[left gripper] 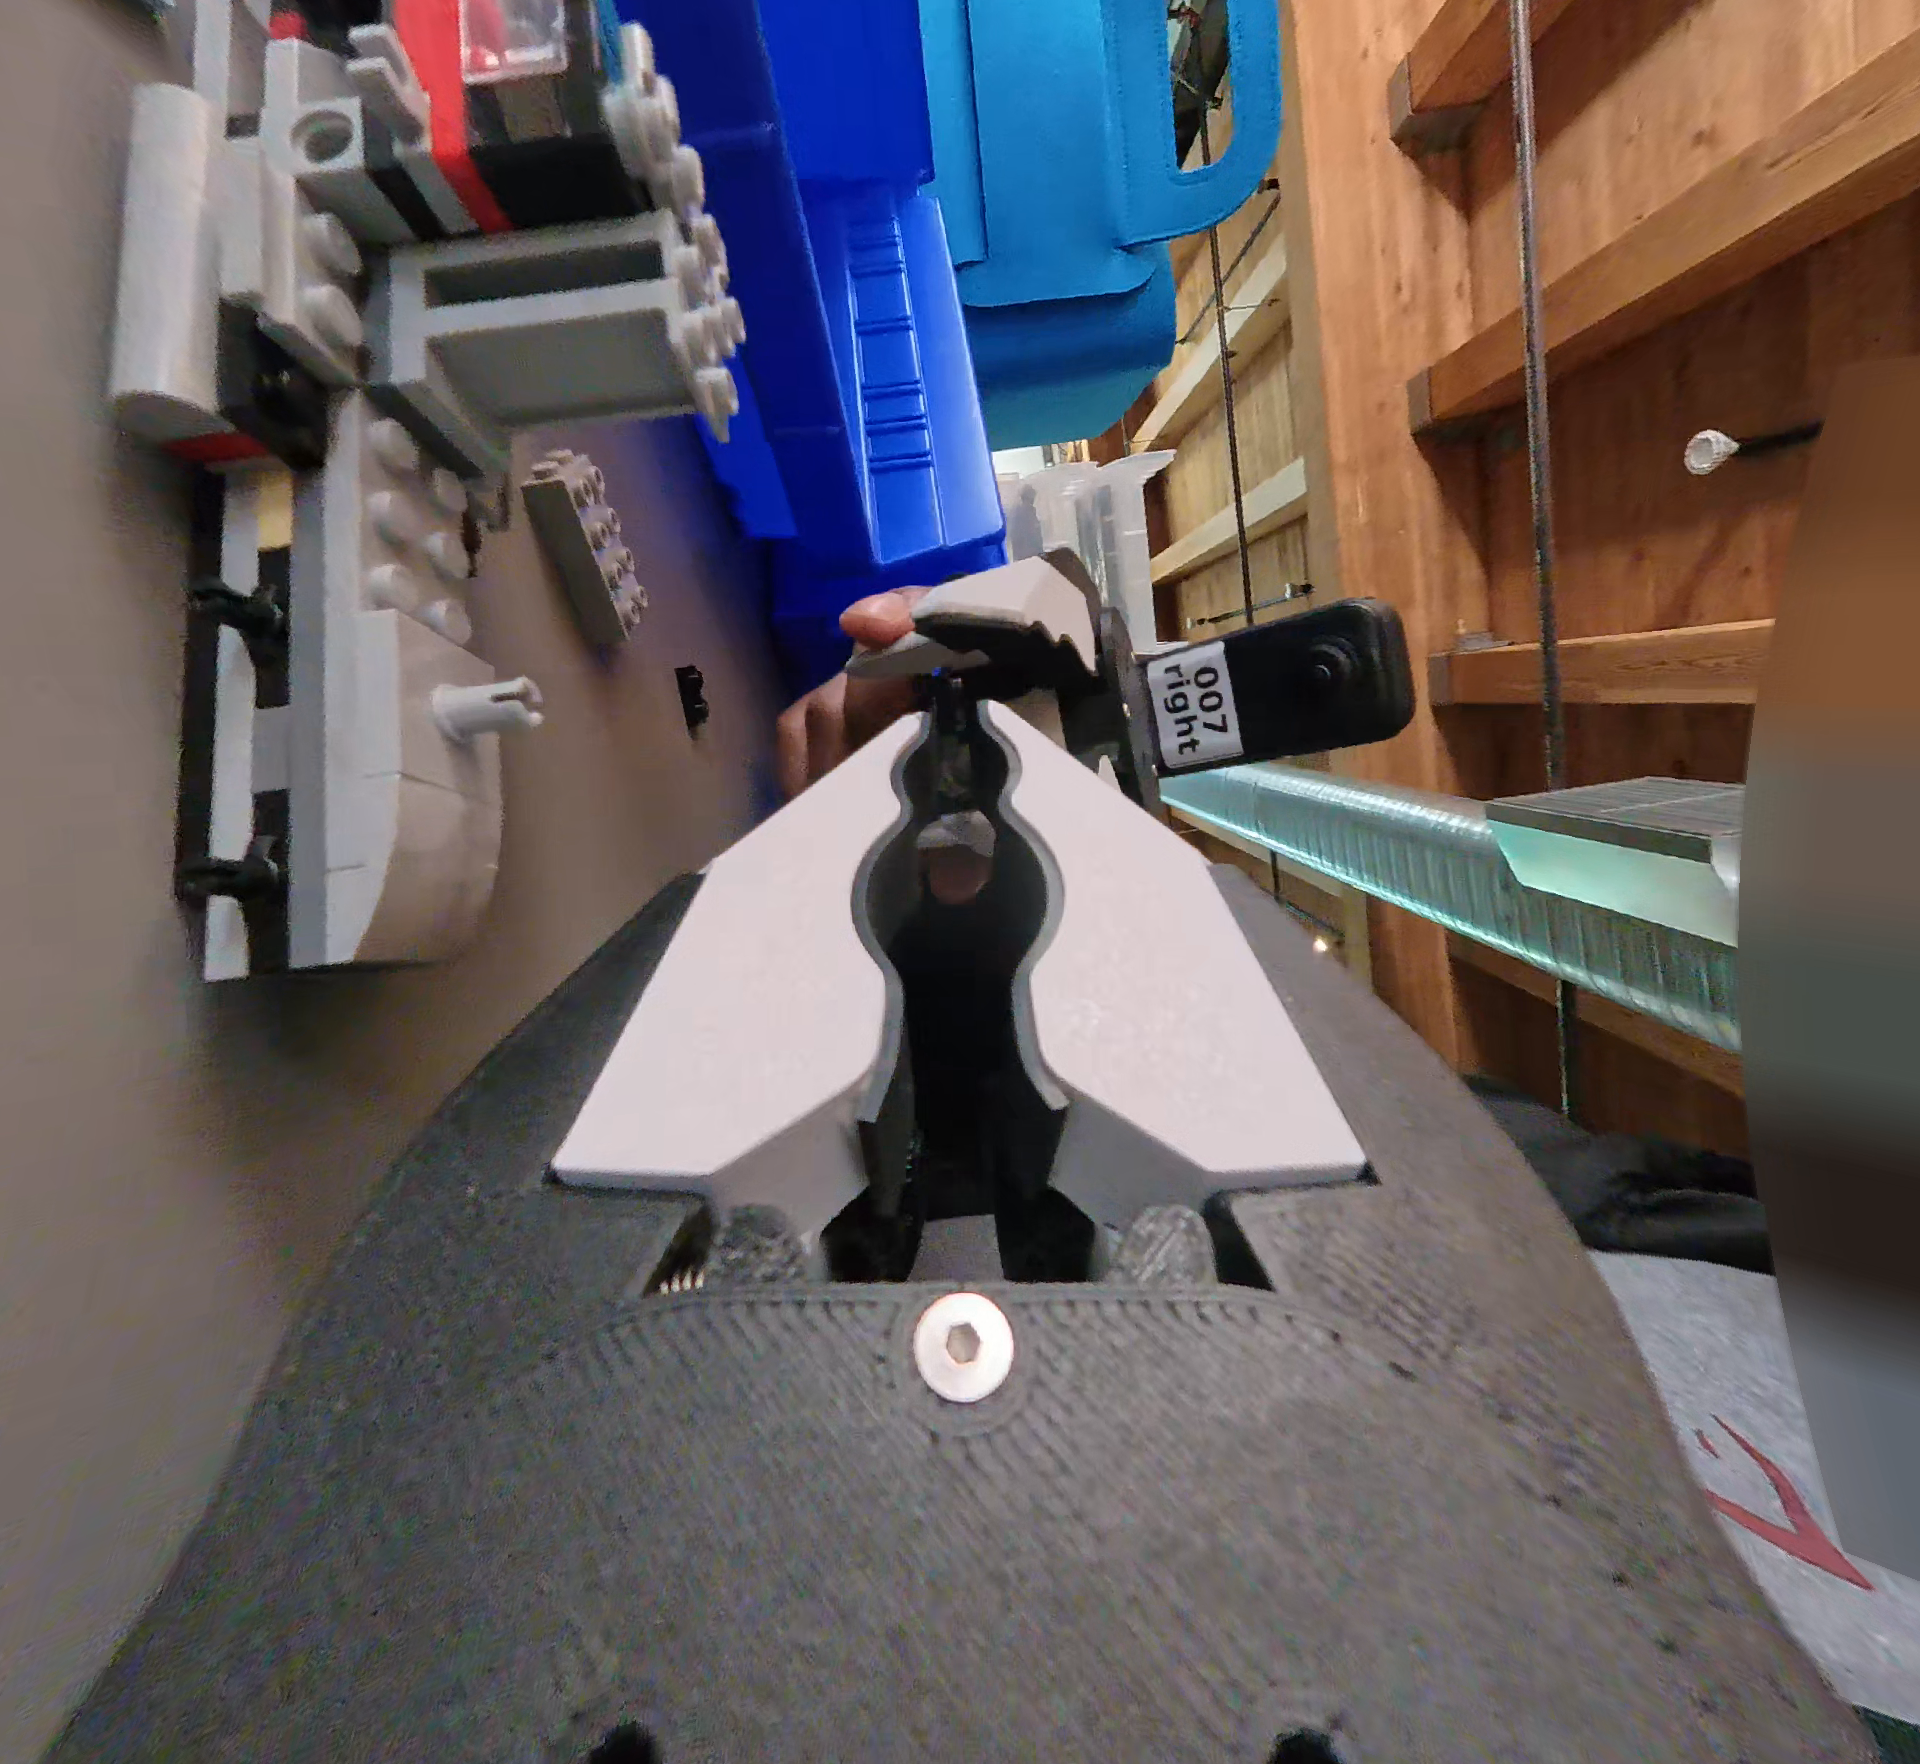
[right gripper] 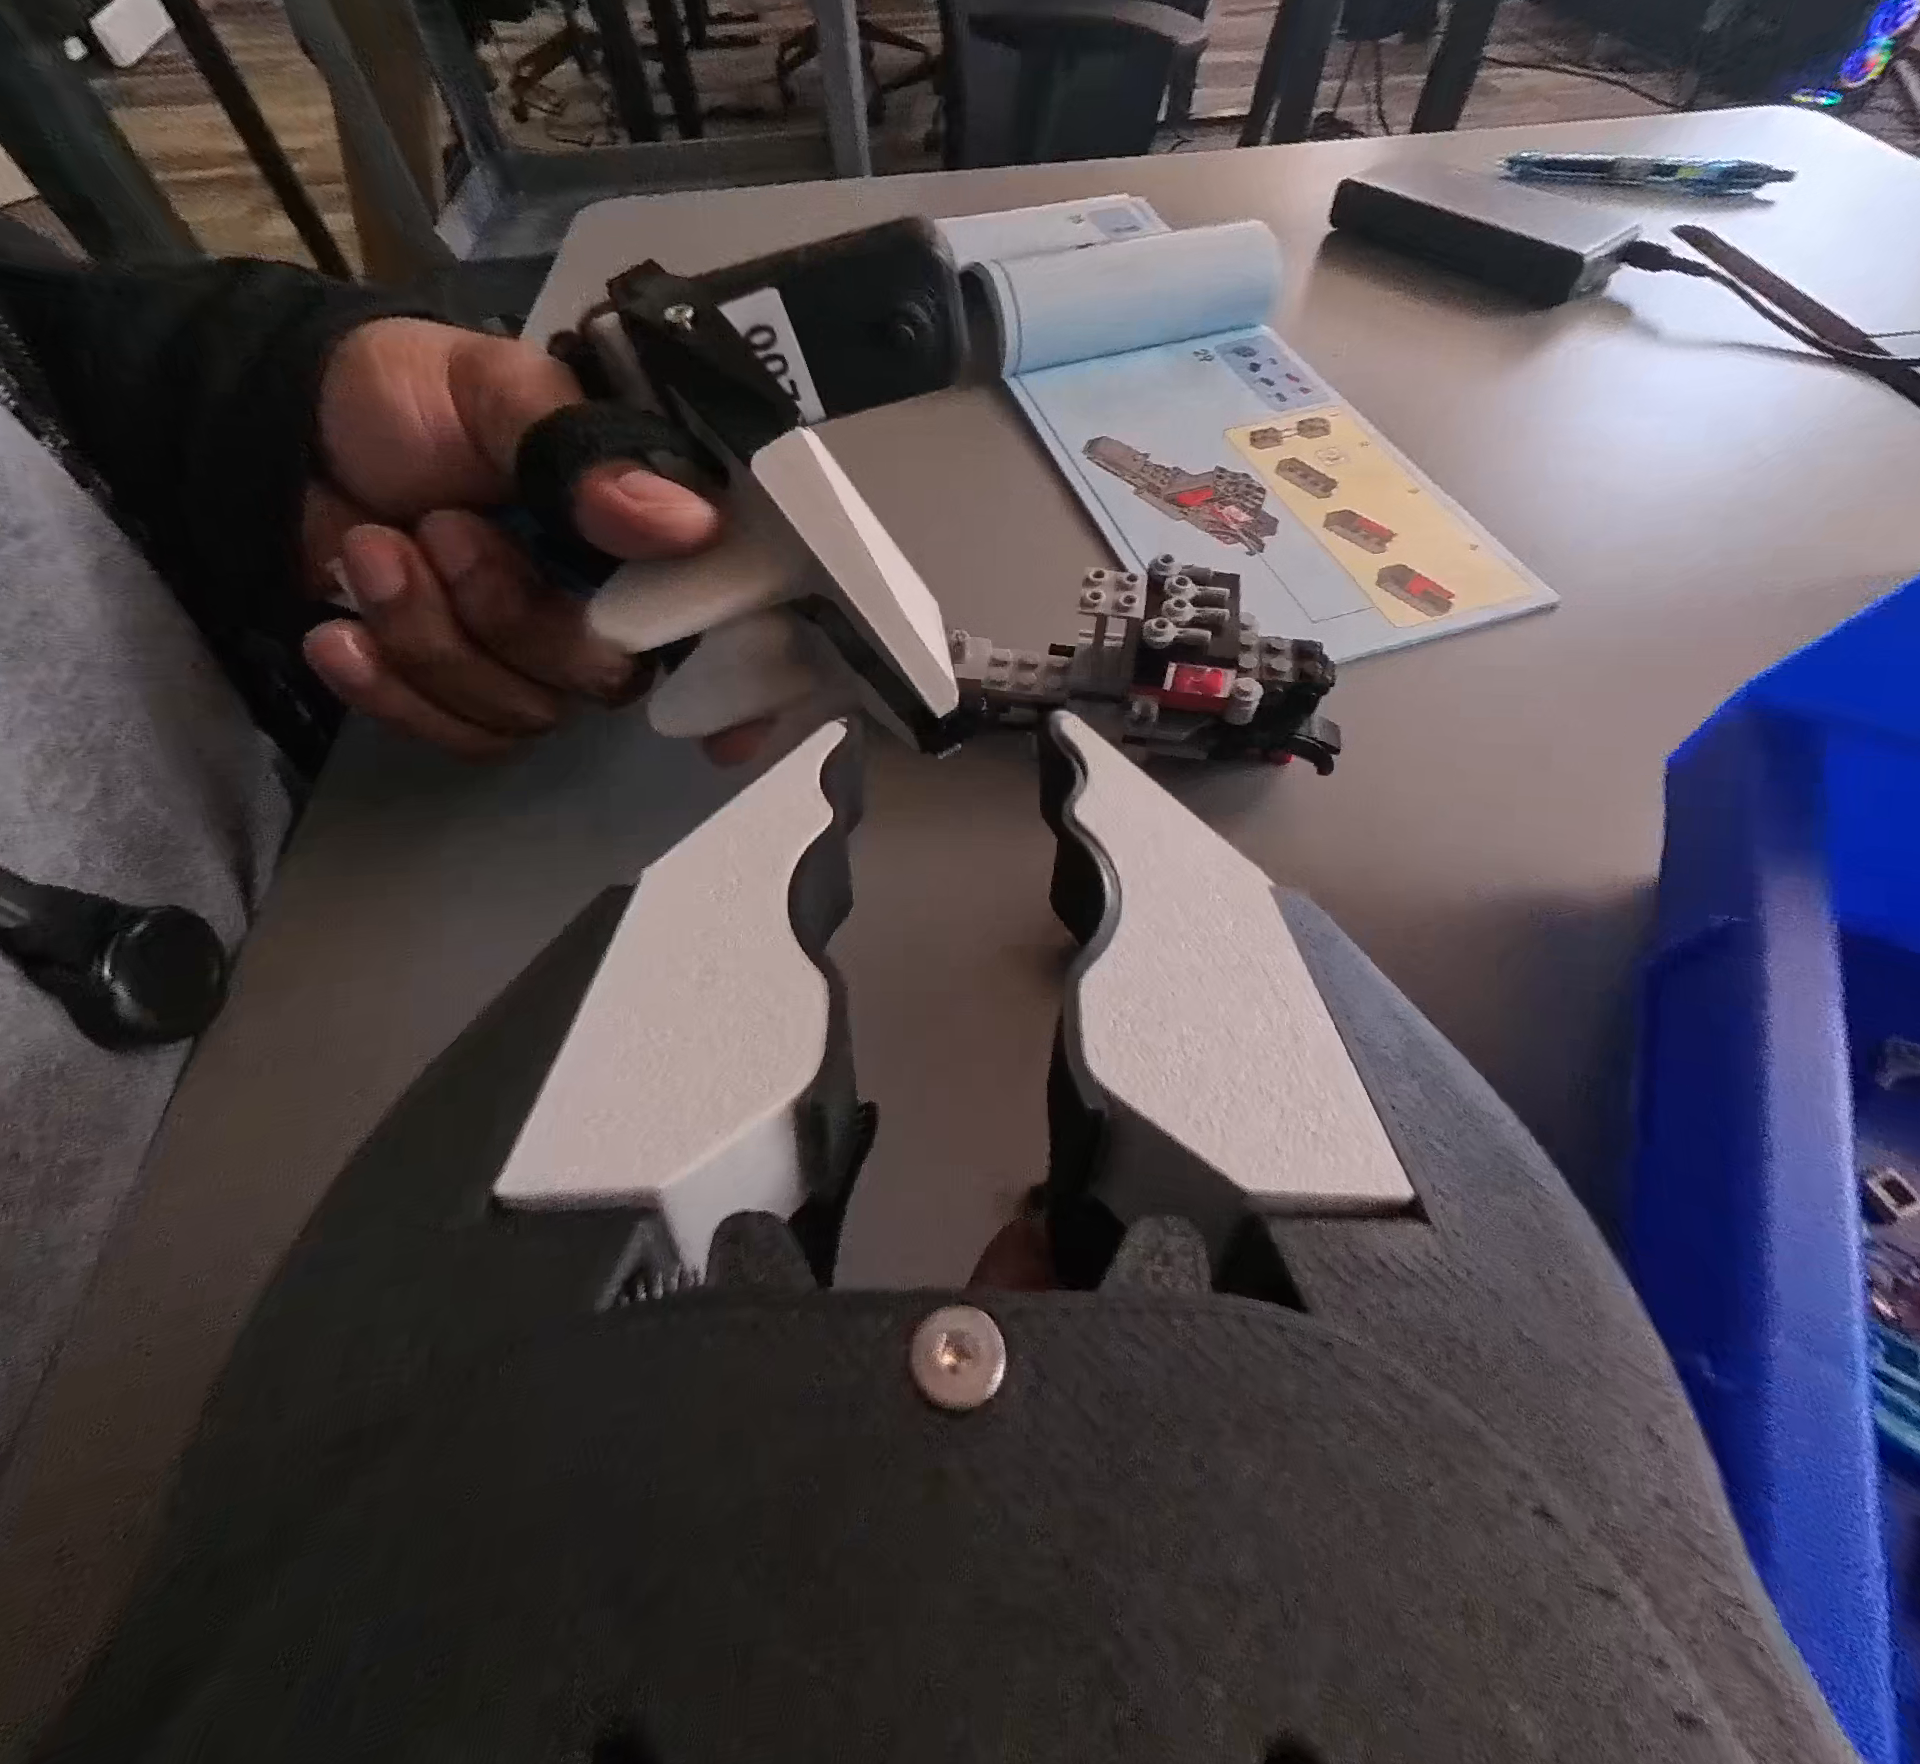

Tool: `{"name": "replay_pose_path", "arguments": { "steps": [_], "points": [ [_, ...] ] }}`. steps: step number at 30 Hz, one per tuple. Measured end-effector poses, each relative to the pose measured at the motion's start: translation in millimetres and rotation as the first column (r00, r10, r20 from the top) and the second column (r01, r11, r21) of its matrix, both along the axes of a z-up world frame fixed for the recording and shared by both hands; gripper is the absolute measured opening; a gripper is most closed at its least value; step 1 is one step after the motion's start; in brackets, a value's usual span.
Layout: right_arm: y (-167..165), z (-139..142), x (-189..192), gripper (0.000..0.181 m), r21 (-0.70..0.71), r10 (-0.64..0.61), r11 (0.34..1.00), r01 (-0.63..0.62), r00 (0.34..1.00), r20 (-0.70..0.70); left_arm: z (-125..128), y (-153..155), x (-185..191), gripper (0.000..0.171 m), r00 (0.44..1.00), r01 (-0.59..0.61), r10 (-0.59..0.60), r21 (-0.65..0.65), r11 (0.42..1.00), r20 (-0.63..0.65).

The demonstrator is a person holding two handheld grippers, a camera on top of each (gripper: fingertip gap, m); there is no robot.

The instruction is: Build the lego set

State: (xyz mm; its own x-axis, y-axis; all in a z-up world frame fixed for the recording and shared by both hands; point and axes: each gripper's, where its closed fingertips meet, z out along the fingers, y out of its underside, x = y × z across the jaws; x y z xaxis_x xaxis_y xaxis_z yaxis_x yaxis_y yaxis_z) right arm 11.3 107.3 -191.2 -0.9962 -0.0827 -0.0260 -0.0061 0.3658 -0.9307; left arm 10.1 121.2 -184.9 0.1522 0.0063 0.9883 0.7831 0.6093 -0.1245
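Note:
A partly built grey, black and red lego model (left gripper: pixel 343 467) lies on the grey table (left gripper: pixel 623 831); it also shows in the right wrist view (right gripper: pixel 1174 665). My left gripper (left gripper: pixel 951 727) is closed on a small black lego piece (left gripper: pixel 951 758) and held above the table, beside the model's near end. In the right wrist view the left gripper (right gripper: pixel 935 722) points down with that black piece at its tip. My right gripper (right gripper: pixel 948 738) is open and empty, its tips on either side of the left gripper's tip. It shows facing me in the left wrist view (left gripper: pixel 997 634).
A loose dark grey brick (left gripper: pixel 587 551) and a small black piece (left gripper: pixel 691 696) lie by the model. An open instruction booklet (right gripper: pixel 1278 467) lies behind it. A blue bin (right gripper: pixel 1787 987) stands to the right. A black box (right gripper: pixel 1475 234) and a pen (right gripper: pixel 1642 168) sit at the back.

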Motion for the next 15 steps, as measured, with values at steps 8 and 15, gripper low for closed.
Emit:
{"name": "replay_pose_path", "arguments": {
  "steps": [8, 15],
  "points": [
    [-0.5, -7.3, -3.4, 0.019, 0.005, -0.011, 1.0, 0.011, 0.999, 0.05, -8.1, -0.1, -1.7, 0.009, 1.0, 0.009, -0.01, -0.054, 0.998, -0.017],
    [24.3, -13.5, -29.6, 0.018, 0.045, -0.189, 0.981, 0.188, 0.982, 0.023, -31.3, -5.0, -15.8, 0.038, 0.985, -0.052, -0.059, -0.606, 0.794, -0.162]
  ]
}}
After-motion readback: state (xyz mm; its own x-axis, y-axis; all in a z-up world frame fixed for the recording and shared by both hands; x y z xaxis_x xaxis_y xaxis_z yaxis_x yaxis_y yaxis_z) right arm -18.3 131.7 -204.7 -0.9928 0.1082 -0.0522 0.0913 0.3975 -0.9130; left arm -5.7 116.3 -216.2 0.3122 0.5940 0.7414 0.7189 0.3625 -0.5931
